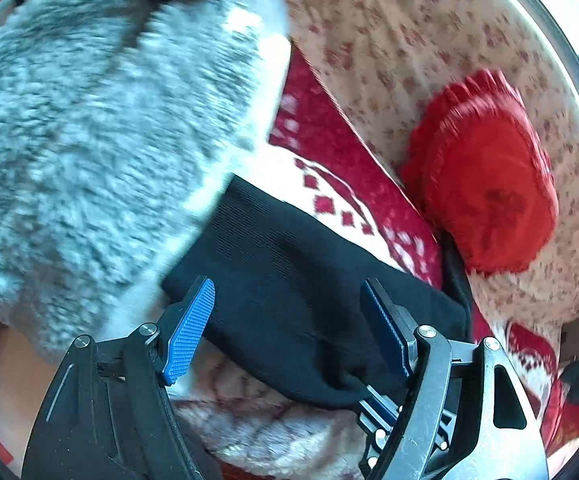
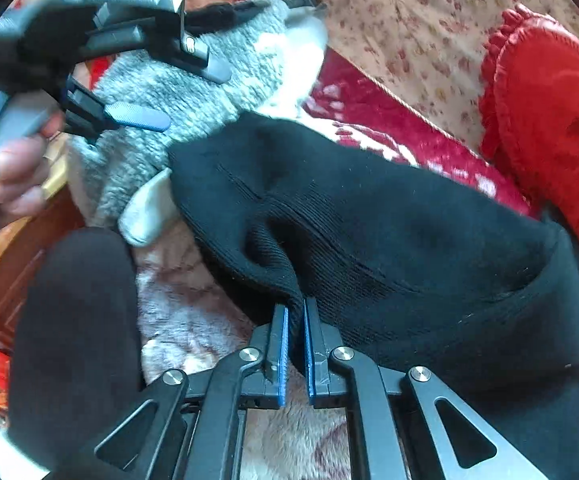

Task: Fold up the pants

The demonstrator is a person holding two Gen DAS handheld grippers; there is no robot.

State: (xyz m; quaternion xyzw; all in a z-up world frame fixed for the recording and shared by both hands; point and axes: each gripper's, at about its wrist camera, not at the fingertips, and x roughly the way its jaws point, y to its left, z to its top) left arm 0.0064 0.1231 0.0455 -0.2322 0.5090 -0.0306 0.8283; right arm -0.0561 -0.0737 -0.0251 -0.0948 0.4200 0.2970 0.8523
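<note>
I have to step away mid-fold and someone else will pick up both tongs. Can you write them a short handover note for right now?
Right tongs: shut on a pinched fold of the black pants, near their front edge.
Left tongs: open, holding nothing, hanging above the pants; in the right wrist view they sit up at the left, over the grey fleece garment.
Pants: bunched on the red and white blanket, beside the red cushion.
Done: one edge gripped.
Left: probably grab a second edge with the left tongs, spread the pants flat, then fold.
</note>
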